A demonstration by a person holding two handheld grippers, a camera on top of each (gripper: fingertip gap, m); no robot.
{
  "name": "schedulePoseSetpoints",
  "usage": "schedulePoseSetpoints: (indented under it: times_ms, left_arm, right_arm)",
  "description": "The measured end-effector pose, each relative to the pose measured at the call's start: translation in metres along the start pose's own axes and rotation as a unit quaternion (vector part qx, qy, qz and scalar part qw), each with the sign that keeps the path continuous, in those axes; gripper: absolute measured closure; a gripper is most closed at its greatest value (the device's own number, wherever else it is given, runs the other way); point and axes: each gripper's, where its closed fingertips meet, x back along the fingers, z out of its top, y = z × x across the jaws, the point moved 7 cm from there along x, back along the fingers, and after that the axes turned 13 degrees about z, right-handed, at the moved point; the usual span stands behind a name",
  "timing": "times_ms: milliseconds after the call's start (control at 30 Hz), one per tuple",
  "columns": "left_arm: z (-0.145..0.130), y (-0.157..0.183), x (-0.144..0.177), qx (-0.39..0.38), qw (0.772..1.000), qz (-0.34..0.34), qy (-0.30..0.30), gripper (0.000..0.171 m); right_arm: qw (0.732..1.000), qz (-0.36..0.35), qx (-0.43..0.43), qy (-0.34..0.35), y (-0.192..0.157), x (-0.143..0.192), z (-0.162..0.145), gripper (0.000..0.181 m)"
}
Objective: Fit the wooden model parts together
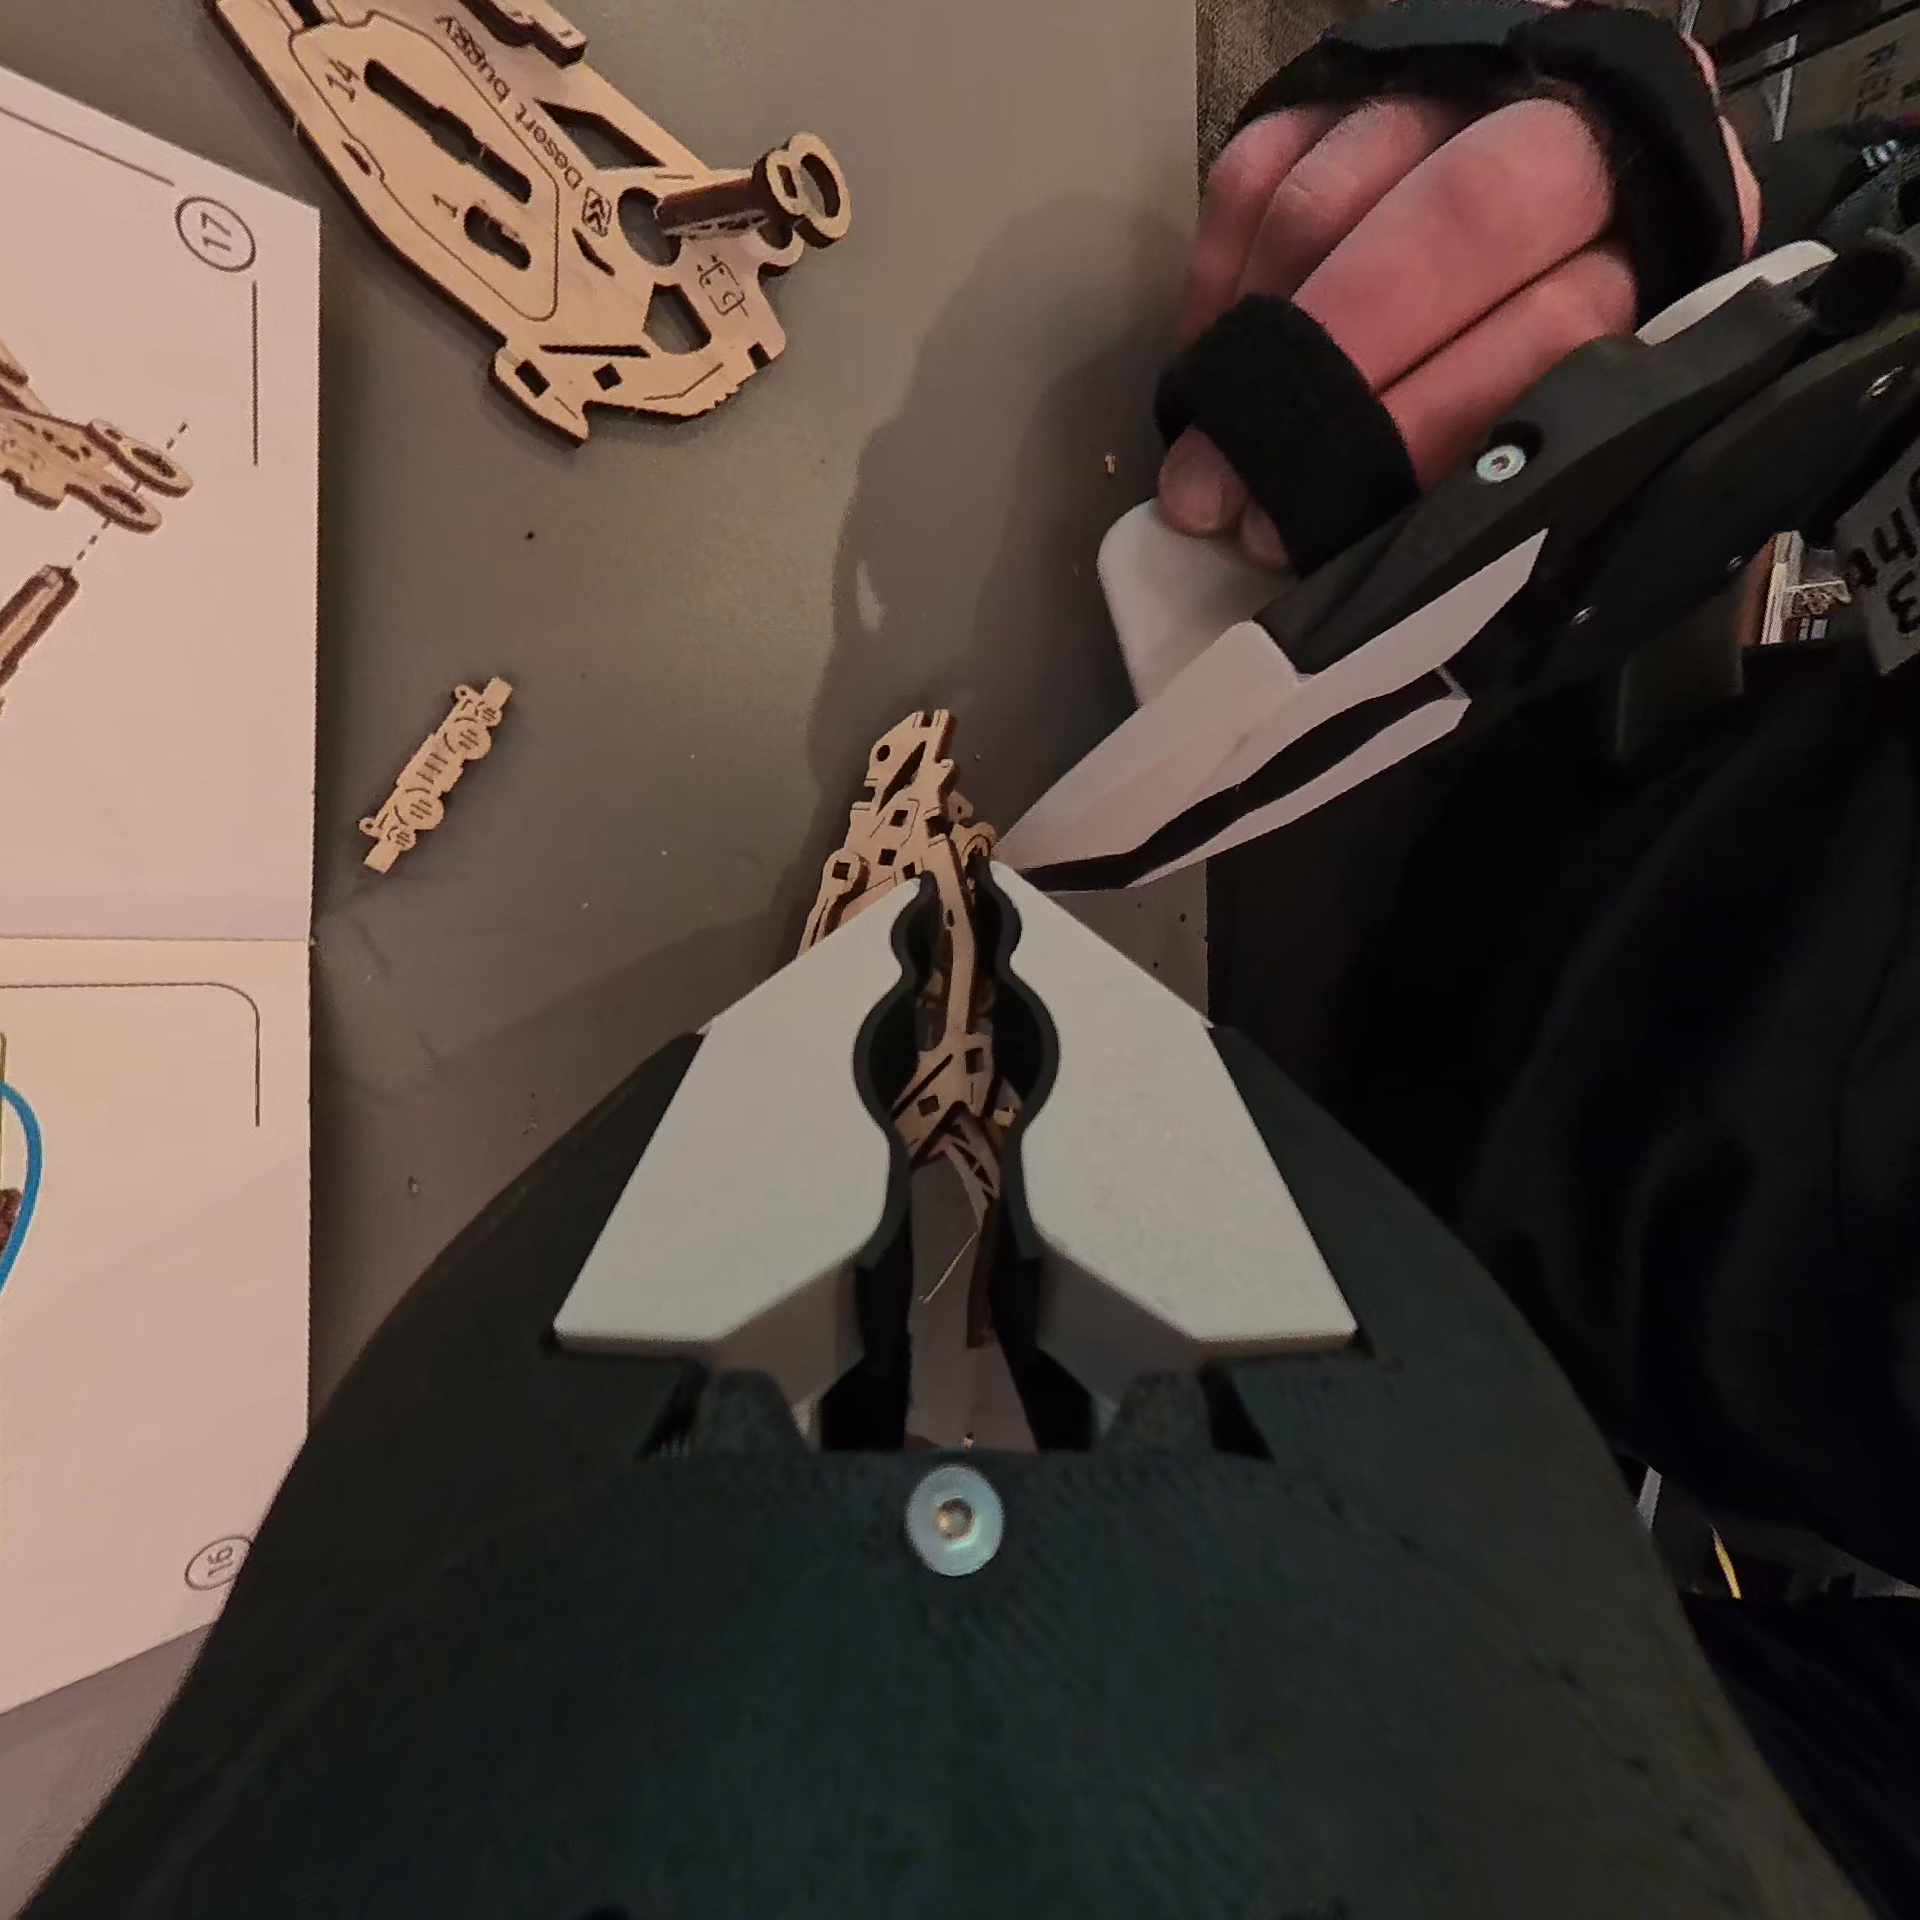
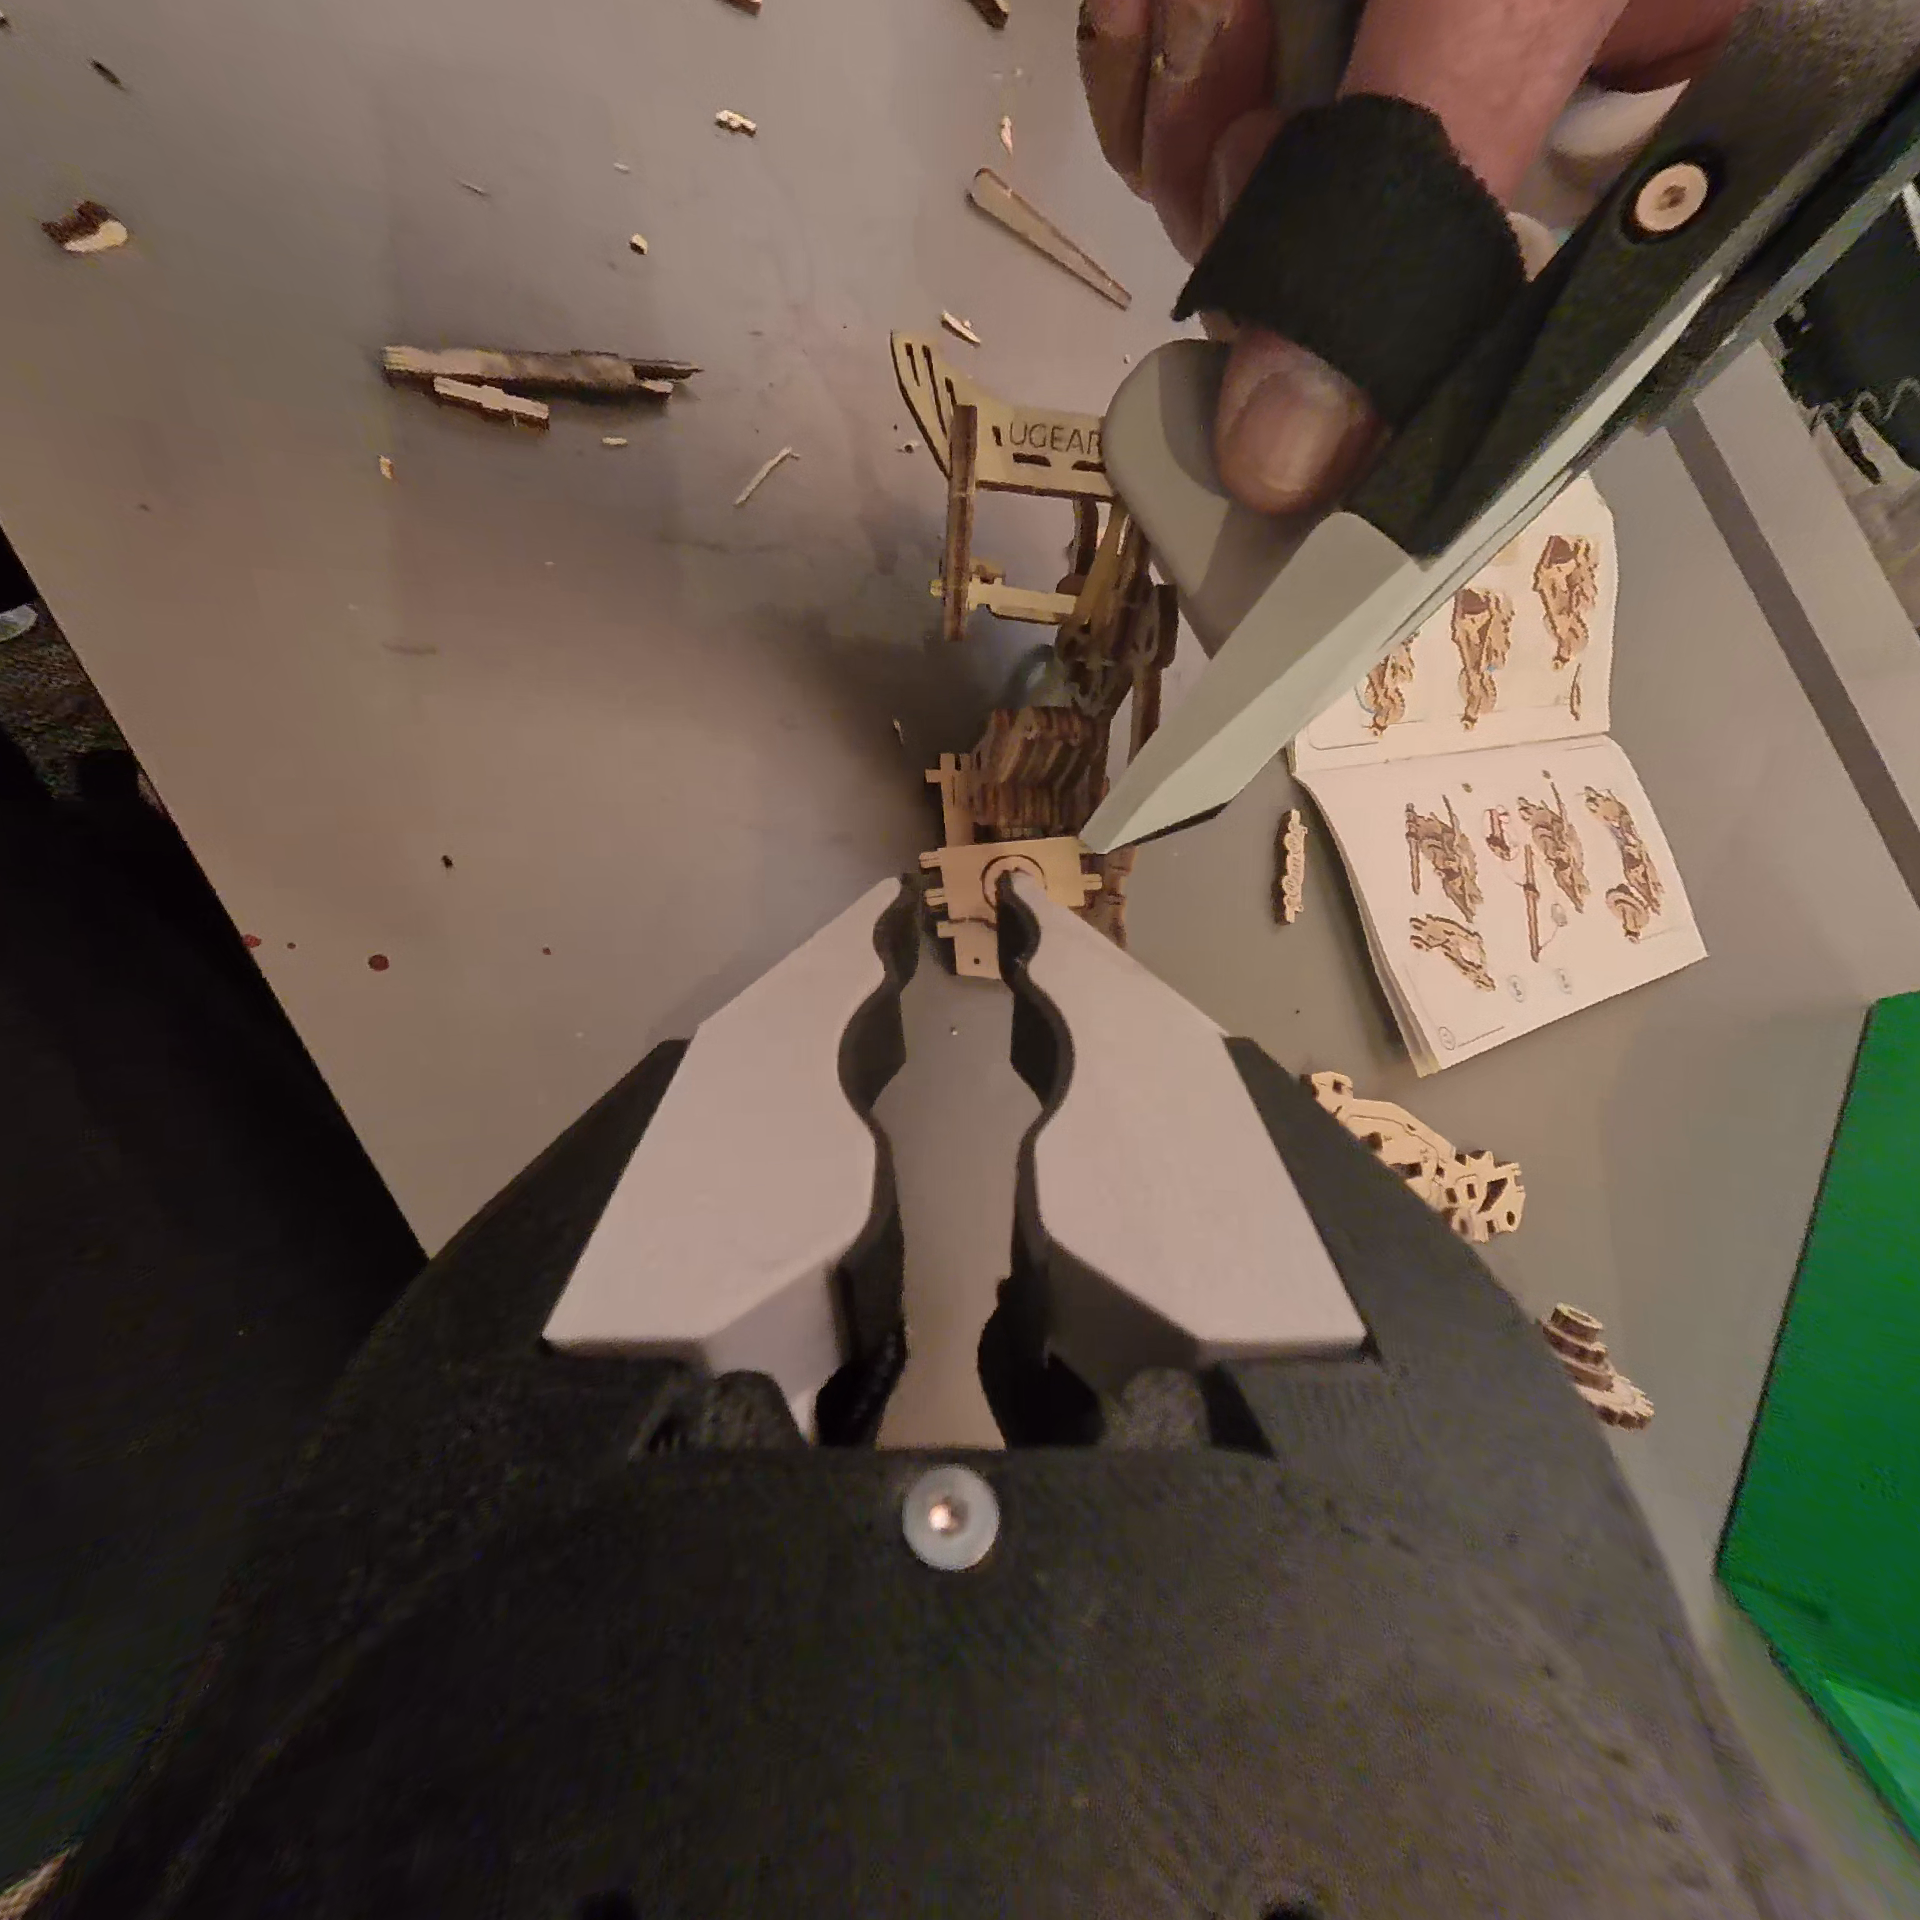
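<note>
- My left claw (image 1: 954,883) is clamped narrow on the wooden model (image 1: 914,821), a flat laser-cut assembly standing on edge between my white fingers, its top poking out past the tips.
- My right claw (image 2: 961,894) is nearly closed on a small pin or hub in the round hole of the model's end plate (image 2: 1003,883); I cannot tell for sure whether it truly grips or only touches it.
- In the right wrist view the model (image 2: 1039,769) looks well advanced: stacked layers, a frame rising beyond them, the tabbed plate nearest me. I judge this a mid-build step, seating one peg.
- Parts left, placed from the model: a large flat chassis piece (image 1: 520,208) with a key-shaped part (image 1: 769,192) stuck through its hole, far beyond it to the left; a small engraved strip (image 1: 436,774) just left of it; a gear-like cluster (image 2: 1423,1164) nearer me to the right.
- The instruction booklet (image 2: 1507,831) lies open right of the model in the right wrist view.
- Materials: pale thin plywood with dark burnt edges, crisp slots and tabs; matte grey desk (image 2: 520,675) littered with splinters and offcuts; claw pads wavy, black-lined.
</note>
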Motion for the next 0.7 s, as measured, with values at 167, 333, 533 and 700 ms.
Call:
schedulePoseSetpoints:
  times_ms: [167, 333, 533, 700]
  left_arm:
    - [0.0002, -0.0001, 0.0000, 0.001, 1.000, 0.000, -0.001, 0.168]
    - [0.0005, -0.0011, 0.0005, 0.006, 1.000, 0.001, 0.005, 0.167]
    - [0.0011, -0.0021, 0.0008, 0.008, 1.000, -0.001, 0.007, 0.167]
    - [0.0003, -0.0031, 0.0008, 0.016, 1.000, -0.009, 0.013, 0.167]
  right_arm:
    - [0.999, -0.011, 0.037, -0.020, 0.0008, -0.0049, 0.0009, 0.166]
    - [0.998, -0.022, 0.047, -0.020, 0.0025, -0.0063, -0.0004, 0.165]
    - [0.999, -0.024, 0.018, 0.011, 0.0041, -0.0055, -0.0045, 0.165]
    - [0.999, -0.020, -0.016, 0.042, 0.0065, -0.0046, -0.0068, 0.168]
